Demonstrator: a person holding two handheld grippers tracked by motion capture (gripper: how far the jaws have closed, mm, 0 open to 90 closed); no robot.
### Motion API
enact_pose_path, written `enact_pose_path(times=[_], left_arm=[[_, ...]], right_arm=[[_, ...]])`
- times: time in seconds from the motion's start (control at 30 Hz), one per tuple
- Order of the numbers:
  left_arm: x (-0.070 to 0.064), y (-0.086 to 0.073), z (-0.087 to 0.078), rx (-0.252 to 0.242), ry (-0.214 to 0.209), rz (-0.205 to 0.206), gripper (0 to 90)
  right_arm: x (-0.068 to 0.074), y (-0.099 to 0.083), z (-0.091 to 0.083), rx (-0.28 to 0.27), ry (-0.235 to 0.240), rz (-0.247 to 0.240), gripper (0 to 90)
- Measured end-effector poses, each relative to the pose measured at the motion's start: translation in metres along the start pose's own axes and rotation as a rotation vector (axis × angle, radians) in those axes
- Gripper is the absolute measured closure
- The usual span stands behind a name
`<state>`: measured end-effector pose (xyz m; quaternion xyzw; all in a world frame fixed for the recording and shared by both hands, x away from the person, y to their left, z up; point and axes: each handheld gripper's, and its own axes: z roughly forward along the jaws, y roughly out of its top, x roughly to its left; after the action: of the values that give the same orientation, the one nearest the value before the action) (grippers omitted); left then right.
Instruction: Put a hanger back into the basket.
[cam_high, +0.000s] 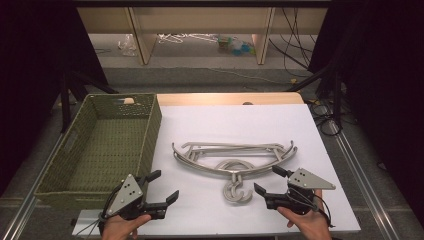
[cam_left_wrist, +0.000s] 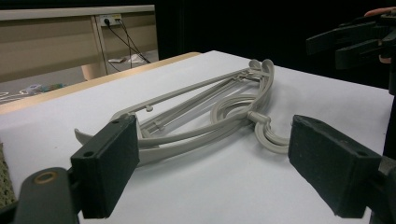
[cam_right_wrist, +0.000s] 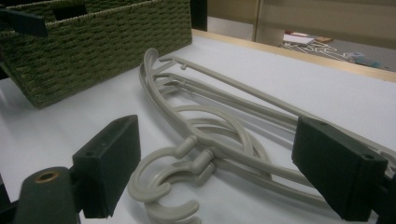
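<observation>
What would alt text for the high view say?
Grey plastic hangers lie stacked on a white table, hooks toward the person. An open left tool and open right tool flank the hooks, apart from them; a green woven basket sits left.

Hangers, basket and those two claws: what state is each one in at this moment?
Hangers: grey, stacked flat on the white table, hooks toward the person, untouched.
Basket: green woven, upright at the table's left, nothing visible inside.
Left claw: open, holding nothing, between basket and hangers.
Right claw: open, holding nothing, just right of the hooks.
</observation>
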<state>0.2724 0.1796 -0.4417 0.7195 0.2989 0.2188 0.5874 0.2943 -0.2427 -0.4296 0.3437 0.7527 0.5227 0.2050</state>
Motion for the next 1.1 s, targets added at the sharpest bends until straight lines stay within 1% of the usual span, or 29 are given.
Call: enact_pose_path(times=[0.07, 0.13, 0.17, 0.2, 0.23, 0.27, 0.3, 0.33, 0.37, 0.4, 0.43, 0.47, 0.5, 0.53, 0.57, 0.6, 0.67, 0.7, 0.73, 0.77, 0.8, 0.83, 0.87, 0.9, 0.93, 0.97, 1.03, 1.07, 1.1], left_arm=[[0.000, 0.000, 0.000, 0.001, -0.001, 0.006, 16.1], [0.000, 0.000, 0.000, 0.000, 0.001, 0.004, 16.1], [0.000, 0.000, 0.000, 0.001, -0.001, 0.003, 16.2], [0.000, 0.000, 0.000, 0.001, -0.002, 0.002, 16.2], [-0.001, 0.000, 0.001, -0.004, -0.003, -0.005, 16.2], [-0.001, 0.000, 0.001, 0.002, 0.002, -0.006, 16.2], [-0.001, 0.000, 0.002, -0.001, 0.000, -0.015, 16.3], [-0.001, 0.001, 0.002, 0.000, 0.000, -0.004, 16.3], [-0.001, 0.001, 0.002, 0.003, -0.003, 0.007, 16.3], [-0.001, 0.001, 0.003, 0.006, -0.004, 0.008, 16.3], [-0.001, 0.001, 0.003, 0.009, -0.010, 0.012, 16.2], [-0.001, 0.001, 0.003, 0.010, -0.011, 0.013, 16.2], [-0.001, 0.001, 0.003, 0.010, -0.013, 0.013, 16.3], [-0.001, 0.001, 0.003, 0.011, -0.015, 0.010, 16.3], [-0.001, 0.001, 0.003, 0.012, -0.016, 0.011, 16.3], [-0.002, 0.001, 0.003, 0.012, -0.015, -0.002, 16.3], [-0.001, 0.001, 0.002, 0.007, -0.010, 0.003, 16.3], [-0.001, 0.001, 0.002, -0.004, -0.016, 0.003, 16.3], [-0.002, 0.002, 0.001, 0.004, -0.007, 0.001, 16.3], [-0.002, 0.002, 0.001, -0.003, 0.001, -0.007, 16.5], [-0.002, 0.002, 0.001, -0.003, 0.001, -0.007, 16.5], [-0.001, 0.002, 0.001, -0.002, 0.000, 0.003, 16.5], [-0.001, 0.002, 0.001, -0.002, 0.001, 0.005, 16.5], [-0.001, 0.002, 0.001, -0.002, 0.001, 0.005, 16.5], [-0.001, 0.002, 0.001, -0.003, -0.002, 0.012, 16.5], [-0.001, 0.002, 0.001, -0.003, -0.002, 0.012, 16.5], [-0.001, 0.003, 0.001, -0.003, -0.001, 0.013, 16.5], [-0.001, 0.003, 0.001, -0.001, 0.000, 0.027, 16.5], [-0.001, 0.003, 0.001, -0.001, 0.000, 0.027, 16.6]], right_arm=[[0.000, 0.000, 0.000, 0.000, -0.004, -0.002, 16.4], [0.000, 0.000, 0.001, -0.002, 0.004, 0.001, 16.4], [-0.001, 0.001, 0.001, 0.015, 0.012, 0.002, 16.6], [-0.001, 0.001, 0.001, 0.015, 0.012, 0.002, 16.6], [-0.002, 0.001, 0.004, 0.006, 0.025, 0.000, 16.8], [-0.003, 0.003, 0.006, 0.007, 0.031, -0.004, 17.1], [-0.004, 0.005, 0.006, 0.017, 0.030, -0.018, 17.2], [-0.006, 0.007, 0.008, 0.027, 0.035, -0.024, 17.2], [-0.008, 0.008, 0.011, 0.034, 0.051, -0.032, 17.9], [-0.010, 0.009, 0.014, 0.038, 0.054, -0.052, 19.8], [-0.013, 0.011, 0.017, 0.063, 0.064, -0.094, 20.7], [-0.013, 0.011, 0.017, 0.063, 0.064, -0.094, 20.7], [-0.015, 0.012, 0.019, 0.076, 0.058, -0.117, 20.4], [-0.019, 0.014, 0.026, 0.110, 0.070, -0.138, 20.4], [-0.019, 0.014, 0.026, 0.110, 0.070, -0.138, 20.4], [-0.021, 0.015, 0.029, 0.116, 0.081, -0.147, 20.3], [-0.024, 0.018, 0.035, 0.155, 0.095, -0.165, 20.1], [-0.025, 0.020, 0.039, 0.178, 0.104, -0.181, 20.4], [-0.026, 0.021, 0.043, 0.204, 0.123, -0.215, 20.6], [-0.030, 0.023, 0.049, 0.255, 0.151, -0.227, 19.8], [-0.031, 0.024, 0.052, 0.266, 0.160, -0.236, 20.2], [-0.034, 0.023, 0.055, 0.286, 0.173, -0.248, 21.0], [-0.036, 0.023, 0.059, 0.315, 0.181, -0.259, 21.0], [-0.036, 0.023, 0.059, 0.315, 0.181, -0.259, 21.0], [-0.041, 0.022, 0.066, 0.367, 0.180, -0.291, 21.7], [-0.041, 0.022, 0.066, 0.367, 0.180, -0.291, 21.7], [-0.045, 0.020, 0.073, 0.402, 0.181, -0.316, 24.4], [-0.048, 0.018, 0.079, 0.430, 0.171, -0.320, 27.2], [-0.048, 0.018, 0.079, 0.430, 0.171, -0.320, 27.2]])
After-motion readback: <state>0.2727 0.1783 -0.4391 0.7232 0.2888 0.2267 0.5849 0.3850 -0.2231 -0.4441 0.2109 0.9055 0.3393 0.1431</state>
